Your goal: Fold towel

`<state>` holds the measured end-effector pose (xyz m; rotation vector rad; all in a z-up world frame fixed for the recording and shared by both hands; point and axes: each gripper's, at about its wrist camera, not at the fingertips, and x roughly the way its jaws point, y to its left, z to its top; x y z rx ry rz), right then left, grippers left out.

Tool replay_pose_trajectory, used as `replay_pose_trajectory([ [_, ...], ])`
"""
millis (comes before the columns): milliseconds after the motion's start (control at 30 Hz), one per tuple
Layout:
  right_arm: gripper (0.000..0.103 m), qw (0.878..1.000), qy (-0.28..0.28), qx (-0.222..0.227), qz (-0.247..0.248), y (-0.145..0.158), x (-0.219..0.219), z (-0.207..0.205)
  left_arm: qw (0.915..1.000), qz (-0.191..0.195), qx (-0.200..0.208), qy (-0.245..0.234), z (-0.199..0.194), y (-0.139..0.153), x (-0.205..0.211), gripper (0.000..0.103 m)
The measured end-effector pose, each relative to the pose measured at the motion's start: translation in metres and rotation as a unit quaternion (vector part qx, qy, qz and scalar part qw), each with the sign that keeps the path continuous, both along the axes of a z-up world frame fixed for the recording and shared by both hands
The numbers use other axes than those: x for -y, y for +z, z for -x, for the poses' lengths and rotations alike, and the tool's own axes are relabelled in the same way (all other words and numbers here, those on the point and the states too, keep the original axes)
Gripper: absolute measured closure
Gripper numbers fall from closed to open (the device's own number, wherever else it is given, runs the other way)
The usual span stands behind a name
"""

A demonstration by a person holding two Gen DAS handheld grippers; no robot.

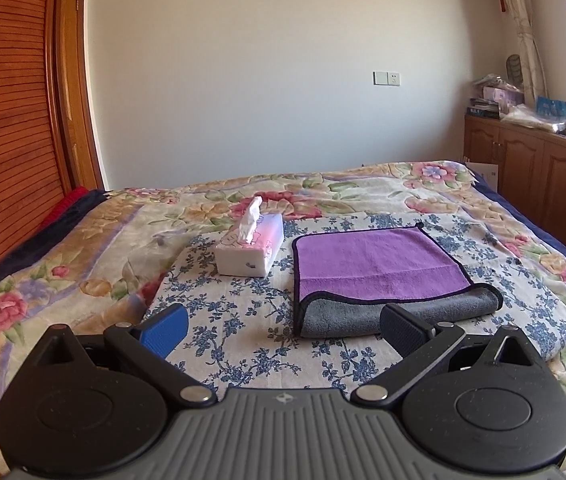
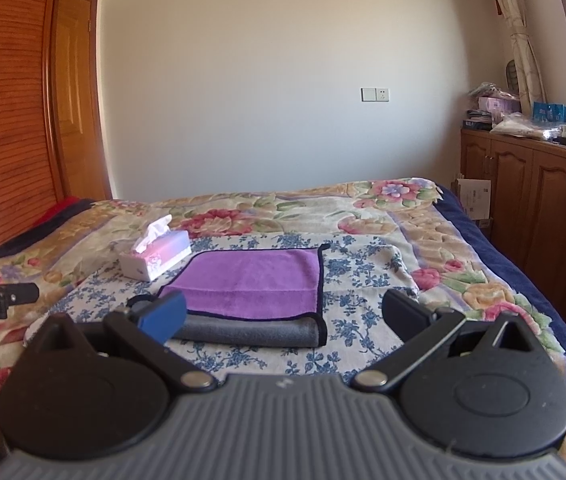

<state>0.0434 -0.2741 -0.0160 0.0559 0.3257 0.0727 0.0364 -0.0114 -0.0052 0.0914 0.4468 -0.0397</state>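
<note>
Towel (image 1: 375, 264) lies on the blue-flowered cloth (image 1: 243, 312) beside the tissue box (image 1: 251, 246), near edge turned over showing grey. Your left gripper (image 1: 283, 326) and right gripper (image 2: 283, 314) are spread wide, empty, facing that edge, likely to pinch it.

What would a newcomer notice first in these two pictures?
The purple towel stands out first: it lies folded on the blue-flowered cloth in the middle of the bed, grey underside showing at its near edge. Just left of it stands a tissue box. Both hand-held grippers, left and right, are open and hold nothing.
</note>
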Motion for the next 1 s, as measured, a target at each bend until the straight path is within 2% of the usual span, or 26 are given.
replay_pose_trajectory([
  [1000,0.000,0.999,0.015,-0.029,0.021,-0.001,0.000,-0.041,0.9997,-0.014,-0.015,-0.010,-0.045,0.003,0.008,0.000],
])
